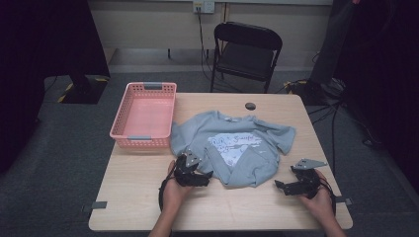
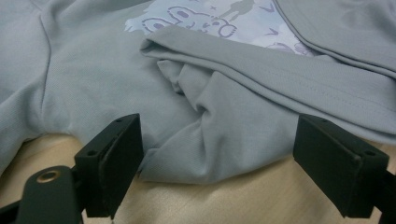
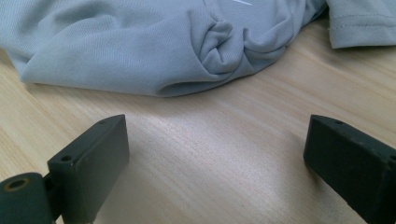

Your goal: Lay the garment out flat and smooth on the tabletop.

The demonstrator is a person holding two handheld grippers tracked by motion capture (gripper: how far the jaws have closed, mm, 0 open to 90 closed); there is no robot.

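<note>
The grey shirt, half folded mid-tabletop, looks soft and floppy (it will sag), so I'd pinch its bunched hem between the spread left claw; the right claw gapes empty.

Light wooden rectangular table, pale grain. Lying directly on it: crumpled grey cotton T-shirt with pale printed front at centre; pink plastic slatted basket at far left corner, just beside shirt; small dark round disc near far edge.
</note>
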